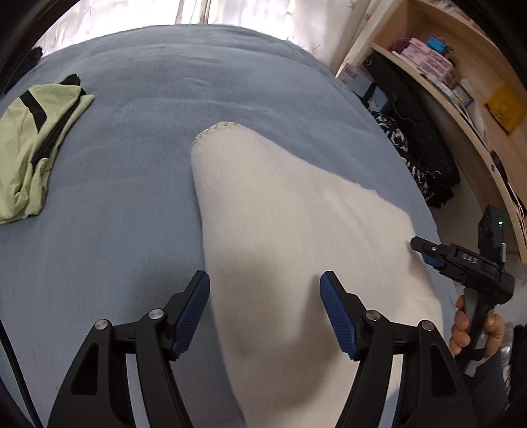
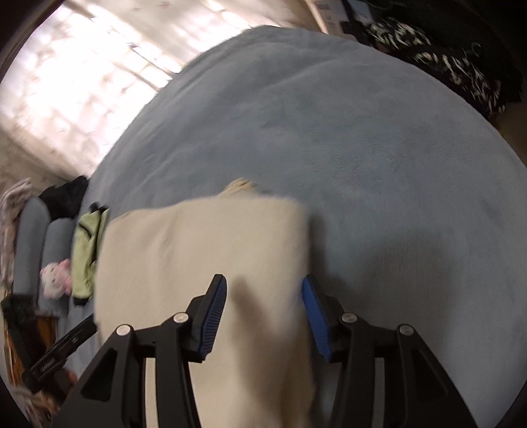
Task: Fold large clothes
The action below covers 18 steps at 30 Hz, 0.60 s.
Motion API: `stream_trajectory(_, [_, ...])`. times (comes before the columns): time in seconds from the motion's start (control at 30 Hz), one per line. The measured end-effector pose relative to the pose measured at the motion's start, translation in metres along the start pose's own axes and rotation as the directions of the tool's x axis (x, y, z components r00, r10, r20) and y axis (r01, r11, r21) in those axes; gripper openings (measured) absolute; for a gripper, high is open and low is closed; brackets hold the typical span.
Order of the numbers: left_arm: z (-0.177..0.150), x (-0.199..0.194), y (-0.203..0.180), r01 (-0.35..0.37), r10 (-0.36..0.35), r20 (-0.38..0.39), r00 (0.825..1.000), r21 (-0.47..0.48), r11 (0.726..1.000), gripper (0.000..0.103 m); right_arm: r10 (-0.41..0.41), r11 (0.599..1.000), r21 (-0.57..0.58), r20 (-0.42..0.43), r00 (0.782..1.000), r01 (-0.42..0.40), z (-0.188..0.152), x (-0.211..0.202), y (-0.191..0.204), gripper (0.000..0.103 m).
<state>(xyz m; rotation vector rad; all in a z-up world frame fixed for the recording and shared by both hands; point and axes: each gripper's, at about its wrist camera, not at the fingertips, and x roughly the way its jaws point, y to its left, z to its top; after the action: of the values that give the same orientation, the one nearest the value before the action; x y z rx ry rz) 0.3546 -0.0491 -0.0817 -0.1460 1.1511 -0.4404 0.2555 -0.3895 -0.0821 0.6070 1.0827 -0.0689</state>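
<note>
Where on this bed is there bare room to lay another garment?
Free: blue bedcover between the green garment and the white cloth, and beyond the cloth toward the curtains. Crowded: the shelf side, with dark clothes piled at the edge.

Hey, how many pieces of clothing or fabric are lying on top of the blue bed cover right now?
2. A cream white folded cloth lies in the middle, under both grippers. A light green garment with black stripes lies at the bed's left side. More dark clothes sit off the bed; others may be hidden.
</note>
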Motion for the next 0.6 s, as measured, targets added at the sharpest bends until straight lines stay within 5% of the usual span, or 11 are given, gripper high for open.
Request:
stream_trajectory(0.07, [0.006, 0.007, 0.0, -0.015, 0.015, -0.003, 1.0, -0.004, 1.0, 0.068, -0.012, 1.0, 0.029, -0.002, 1.0, 0.012, 0.007, 0.013, -0.006, 0.047])
stream_trajectory(0.1, [0.01, 0.01, 0.0, -0.02, 0.02, 0.0, 1.0, -0.003, 1.0, 0.068, -0.023, 0.999, 0.03, 0.009, 1.0, 0.023, 0.01, 0.018, -0.007, 0.041])
stream_trajectory(0.13, [0.013, 0.013, -0.001, -0.027, 0.027, 0.002, 1.0, 0.001, 1.0, 0.069, -0.025, 1.0, 0.009, 0.019, 1.0, 0.025, 0.011, 0.019, -0.006, 0.021])
stream_trajectory(0.2, [0.016, 0.012, -0.006, -0.055, 0.054, 0.027, 0.998, 0.028, 0.998, 0.066, -0.024, 0.997, -0.07, 0.085, 0.996, 0.03, 0.013, 0.01, 0.008, 0.014])
stream_trajectory(0.3, [0.015, 0.012, -0.01, -0.112, 0.106, 0.088, 0.991, 0.066, 0.992, 0.063, 0.048, 0.985, -0.174, 0.205, 0.978, -0.011, 0.008, -0.009, 0.022, 0.013])
stream_trajectory(0.4, [0.013, 0.024, -0.001, -0.077, 0.075, 0.065, 0.995, 0.028, 0.997, 0.065, -0.096, 0.979, -0.169, 0.093, 0.991, 0.111, 0.006, 0.033, 0.01, 0.018])
stream_trajectory(0.6, [0.008, 0.007, -0.011, -0.134, 0.128, 0.106, 0.986, 0.045, 0.99, 0.065, -0.096, 0.993, -0.065, 0.084, 0.992, 0.102, 0.006, 0.004, 0.004, 0.031])
